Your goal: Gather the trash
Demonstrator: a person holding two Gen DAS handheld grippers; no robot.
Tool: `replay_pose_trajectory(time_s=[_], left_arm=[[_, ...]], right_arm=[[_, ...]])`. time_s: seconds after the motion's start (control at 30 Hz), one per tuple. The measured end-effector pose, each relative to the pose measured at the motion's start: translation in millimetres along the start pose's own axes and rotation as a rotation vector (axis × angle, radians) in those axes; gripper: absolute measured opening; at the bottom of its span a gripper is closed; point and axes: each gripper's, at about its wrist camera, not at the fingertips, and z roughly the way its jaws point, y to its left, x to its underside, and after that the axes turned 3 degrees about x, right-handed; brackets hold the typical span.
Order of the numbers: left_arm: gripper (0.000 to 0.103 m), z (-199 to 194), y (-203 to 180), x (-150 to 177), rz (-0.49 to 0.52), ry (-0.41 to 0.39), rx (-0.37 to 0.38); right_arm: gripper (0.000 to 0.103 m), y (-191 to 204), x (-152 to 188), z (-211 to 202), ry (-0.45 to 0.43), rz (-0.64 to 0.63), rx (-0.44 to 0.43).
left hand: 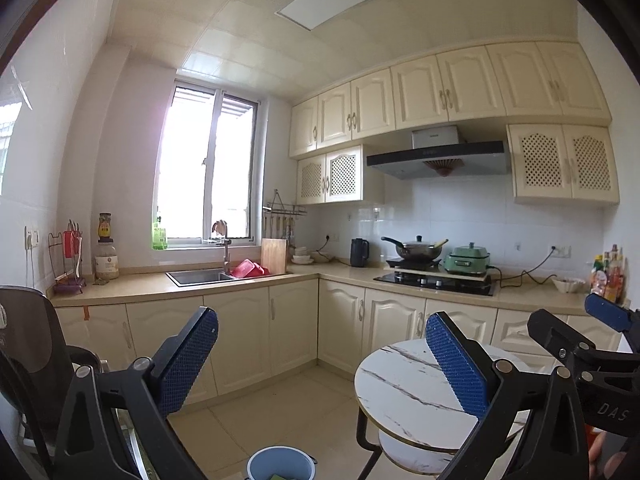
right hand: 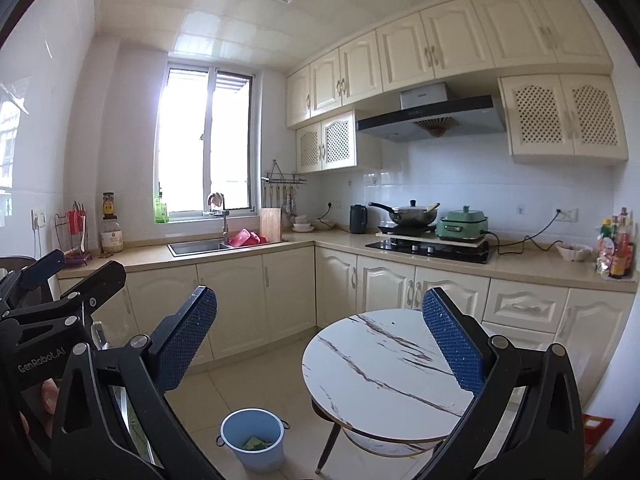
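Observation:
A light blue bin [right hand: 253,440] stands on the floor left of a round marble-top table [right hand: 384,372], with green scraps [right hand: 254,443] inside. The bin also shows at the bottom edge of the left wrist view [left hand: 280,465], beside the table [left hand: 404,392]. My left gripper [left hand: 322,364] is open and empty, held high above the floor. My right gripper [right hand: 320,340] is open and empty, also held high. Each gripper shows at the edge of the other's view.
Cream cabinets and a beige L-shaped counter [right hand: 224,254] run along the walls, with a sink [right hand: 198,247], a hob [right hand: 428,249] with a pan, and bottles at far right. A dark chair [left hand: 36,360] stands at left. Tiled floor lies between table and cabinets.

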Motion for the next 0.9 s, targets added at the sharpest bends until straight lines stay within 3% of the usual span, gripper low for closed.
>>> replay_pose_trajectory(time_s=[0.9], left_arm=[[0.102, 41, 2, -34, 0.024, 0.021, 0.001]], right_arm=[[0.103, 4, 12, 11, 0.043, -0.006, -0.007]])
